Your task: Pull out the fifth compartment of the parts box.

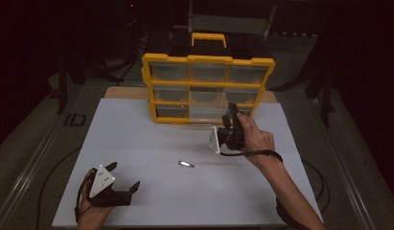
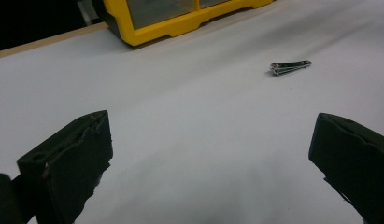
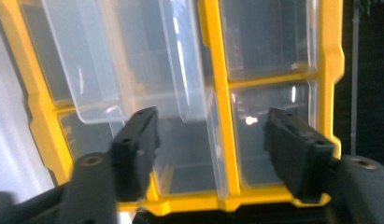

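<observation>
A yellow organizer with clear drawers stands upright at the back of the white table. One clear drawer in its bottom row sticks out toward me. My right gripper is held right in front of the organizer's lower right part; in the right gripper view the right gripper is open with nothing pressed between its jaws. A small metal nail clipper lies on the table's middle. My left gripper rests open at the near left, with the nail clipper lying well ahead of it.
A black toolbox with a yellow handle stands behind the organizer. A strip of wooden board shows at the table's far edge. Cables trail off both sides onto the dark floor.
</observation>
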`<control>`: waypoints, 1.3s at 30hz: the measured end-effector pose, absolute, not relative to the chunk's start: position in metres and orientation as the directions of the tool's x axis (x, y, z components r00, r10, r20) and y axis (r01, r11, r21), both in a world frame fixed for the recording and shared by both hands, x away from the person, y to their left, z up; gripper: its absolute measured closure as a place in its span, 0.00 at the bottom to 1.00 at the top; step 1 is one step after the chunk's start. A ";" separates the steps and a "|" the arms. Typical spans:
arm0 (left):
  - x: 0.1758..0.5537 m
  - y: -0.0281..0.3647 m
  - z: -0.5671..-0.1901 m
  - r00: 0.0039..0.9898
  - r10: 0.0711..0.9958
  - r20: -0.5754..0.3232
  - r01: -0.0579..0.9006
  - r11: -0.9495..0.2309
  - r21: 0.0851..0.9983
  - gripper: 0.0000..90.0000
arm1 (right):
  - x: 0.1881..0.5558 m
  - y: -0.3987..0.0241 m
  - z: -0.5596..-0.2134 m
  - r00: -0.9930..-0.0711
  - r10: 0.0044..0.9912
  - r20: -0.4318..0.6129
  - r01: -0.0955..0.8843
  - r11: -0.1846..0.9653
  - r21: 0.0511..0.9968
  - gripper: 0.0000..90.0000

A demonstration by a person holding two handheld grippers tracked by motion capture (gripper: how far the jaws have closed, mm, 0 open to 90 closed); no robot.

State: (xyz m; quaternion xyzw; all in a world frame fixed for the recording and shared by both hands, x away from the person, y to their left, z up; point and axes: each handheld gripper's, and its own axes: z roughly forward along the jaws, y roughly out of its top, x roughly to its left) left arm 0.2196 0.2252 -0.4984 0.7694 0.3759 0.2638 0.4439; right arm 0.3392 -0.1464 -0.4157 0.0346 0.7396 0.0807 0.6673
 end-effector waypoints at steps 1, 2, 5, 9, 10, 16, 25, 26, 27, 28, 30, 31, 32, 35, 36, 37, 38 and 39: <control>0.220 0.225 -0.498 0.578 0.813 0.072 0.344 -0.323 0.882 0.01 | 0.338 -0.149 -0.416 -0.105 0.176 -0.979 -0.050 0.982 0.181 0.32; 0.220 0.225 -0.498 0.578 0.813 0.072 0.344 -0.322 0.882 0.01 | 0.337 -0.152 -0.415 -0.107 0.194 -0.975 -0.043 0.979 0.199 0.28; 0.220 0.225 -0.499 0.576 0.814 0.070 0.345 -0.320 0.882 0.01 | 0.332 -0.163 -0.415 -0.118 0.275 -0.954 -0.034 0.959 0.281 0.21; 0.220 0.225 -0.499 0.576 0.815 0.069 0.347 -0.320 0.881 0.01 | 0.322 -0.179 -0.417 -0.165 0.386 -0.908 -0.012 0.920 0.393 0.18; 0.220 0.225 -0.499 0.576 0.814 0.071 0.348 -0.323 0.880 0.01 | 0.319 -0.182 -0.419 -0.178 0.416 -0.892 -0.005 0.906 0.423 0.18; 0.219 0.224 -0.499 0.573 0.817 0.068 0.352 -0.320 0.880 0.01 | 0.302 -0.207 -0.427 -0.244 0.563 -0.789 0.030 0.818 0.574 0.17; 0.220 0.226 -0.499 0.569 0.819 0.067 0.352 -0.316 0.881 0.01 | 0.284 -0.241 -0.447 -0.342 0.724 -0.599 0.088 0.659 0.747 0.16; 0.220 0.226 -0.499 0.568 0.820 0.067 0.352 -0.316 0.881 0.01 | 0.282 -0.245 -0.450 -0.357 0.744 -0.564 0.101 0.632 0.769 0.15; 0.220 0.226 -0.499 0.568 0.820 0.068 0.351 -0.316 0.881 0.01 | 0.280 -0.248 -0.452 -0.368 0.760 -0.535 0.111 0.608 0.787 0.15; 0.220 0.226 -0.499 0.569 0.820 0.068 0.351 -0.316 0.882 0.01 | 0.278 -0.252 -0.454 -0.373 0.776 -0.508 0.121 0.584 0.803 0.15; 0.219 0.226 -0.499 0.570 0.819 0.064 0.349 -0.312 0.884 0.01 | 0.274 -0.258 -0.458 -0.385 0.808 -0.447 0.137 0.529 0.838 0.15; 0.220 0.226 -0.499 0.572 0.818 0.063 0.350 -0.312 0.883 0.01 | 0.273 -0.262 -0.460 -0.394 0.824 -0.407 0.149 0.494 0.856 0.15; 0.220 0.226 -0.499 0.572 0.818 0.063 0.351 -0.313 0.883 0.01 | 0.272 -0.267 -0.464 -0.400 0.839 -0.368 0.166 0.462 0.871 0.14; 0.220 0.227 -0.498 0.569 0.820 0.058 0.352 -0.307 0.884 0.01 | 0.270 -0.277 -0.469 -0.399 0.868 -0.295 0.216 0.402 0.890 0.15; 0.220 0.227 -0.498 0.567 0.822 0.051 0.352 -0.298 0.887 0.01 | 0.269 -0.281 -0.470 -0.409 0.876 -0.254 0.231 0.369 0.900 0.15; 0.220 0.227 -0.498 0.567 0.822 0.051 0.352 -0.298 0.887 0.01 | 0.269 -0.281 -0.470 -0.409 0.876 -0.254 0.231 0.369 0.900 0.15; 0.222 0.229 -0.496 0.567 0.824 0.029 0.355 -0.276 0.893 0.01 | 0.268 -0.284 -0.471 -0.422 0.880 -0.218 0.242 0.341 0.908 0.15; 0.222 0.230 -0.495 0.567 0.823 0.023 0.356 -0.271 0.894 0.00 | 0.266 -0.292 -0.476 -0.457 0.877 -0.148 0.263 0.292 0.920 0.15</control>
